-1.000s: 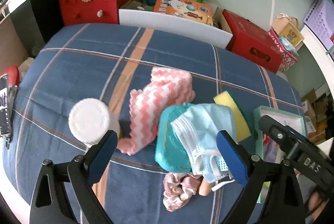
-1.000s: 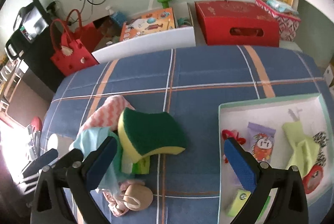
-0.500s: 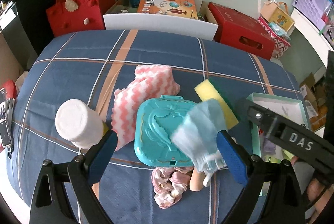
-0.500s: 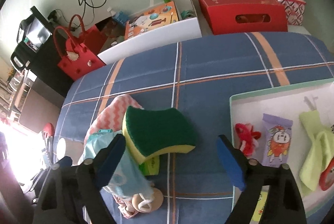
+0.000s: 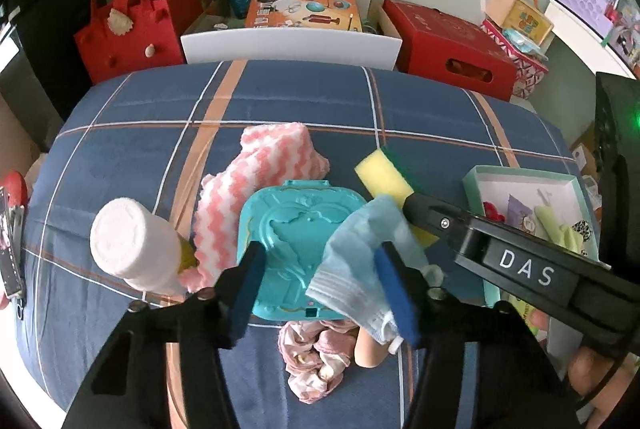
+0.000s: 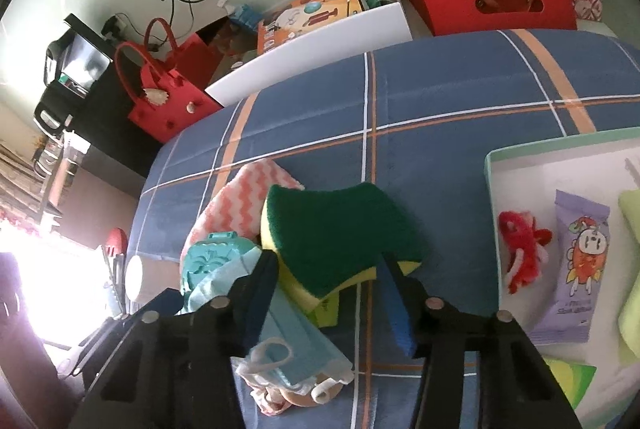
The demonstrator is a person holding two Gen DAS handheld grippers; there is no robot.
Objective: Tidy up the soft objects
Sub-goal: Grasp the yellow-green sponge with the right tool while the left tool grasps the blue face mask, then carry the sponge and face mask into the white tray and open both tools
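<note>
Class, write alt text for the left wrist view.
The left claw is closing over a teal plastic case and a blue face mask draped across it, on a blue plaid cloth. A pink zigzag towel, sponge and white bottle lie around.

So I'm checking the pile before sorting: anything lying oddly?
Yes. The blue face mask lies crumpled over the teal plastic case with an ear loop trailing, and the green-and-yellow sponge sits tilted, propped on the pile.

One sponge, one face mask, one zigzag cloth. One teal case, one white bottle. Two red bags.
</note>
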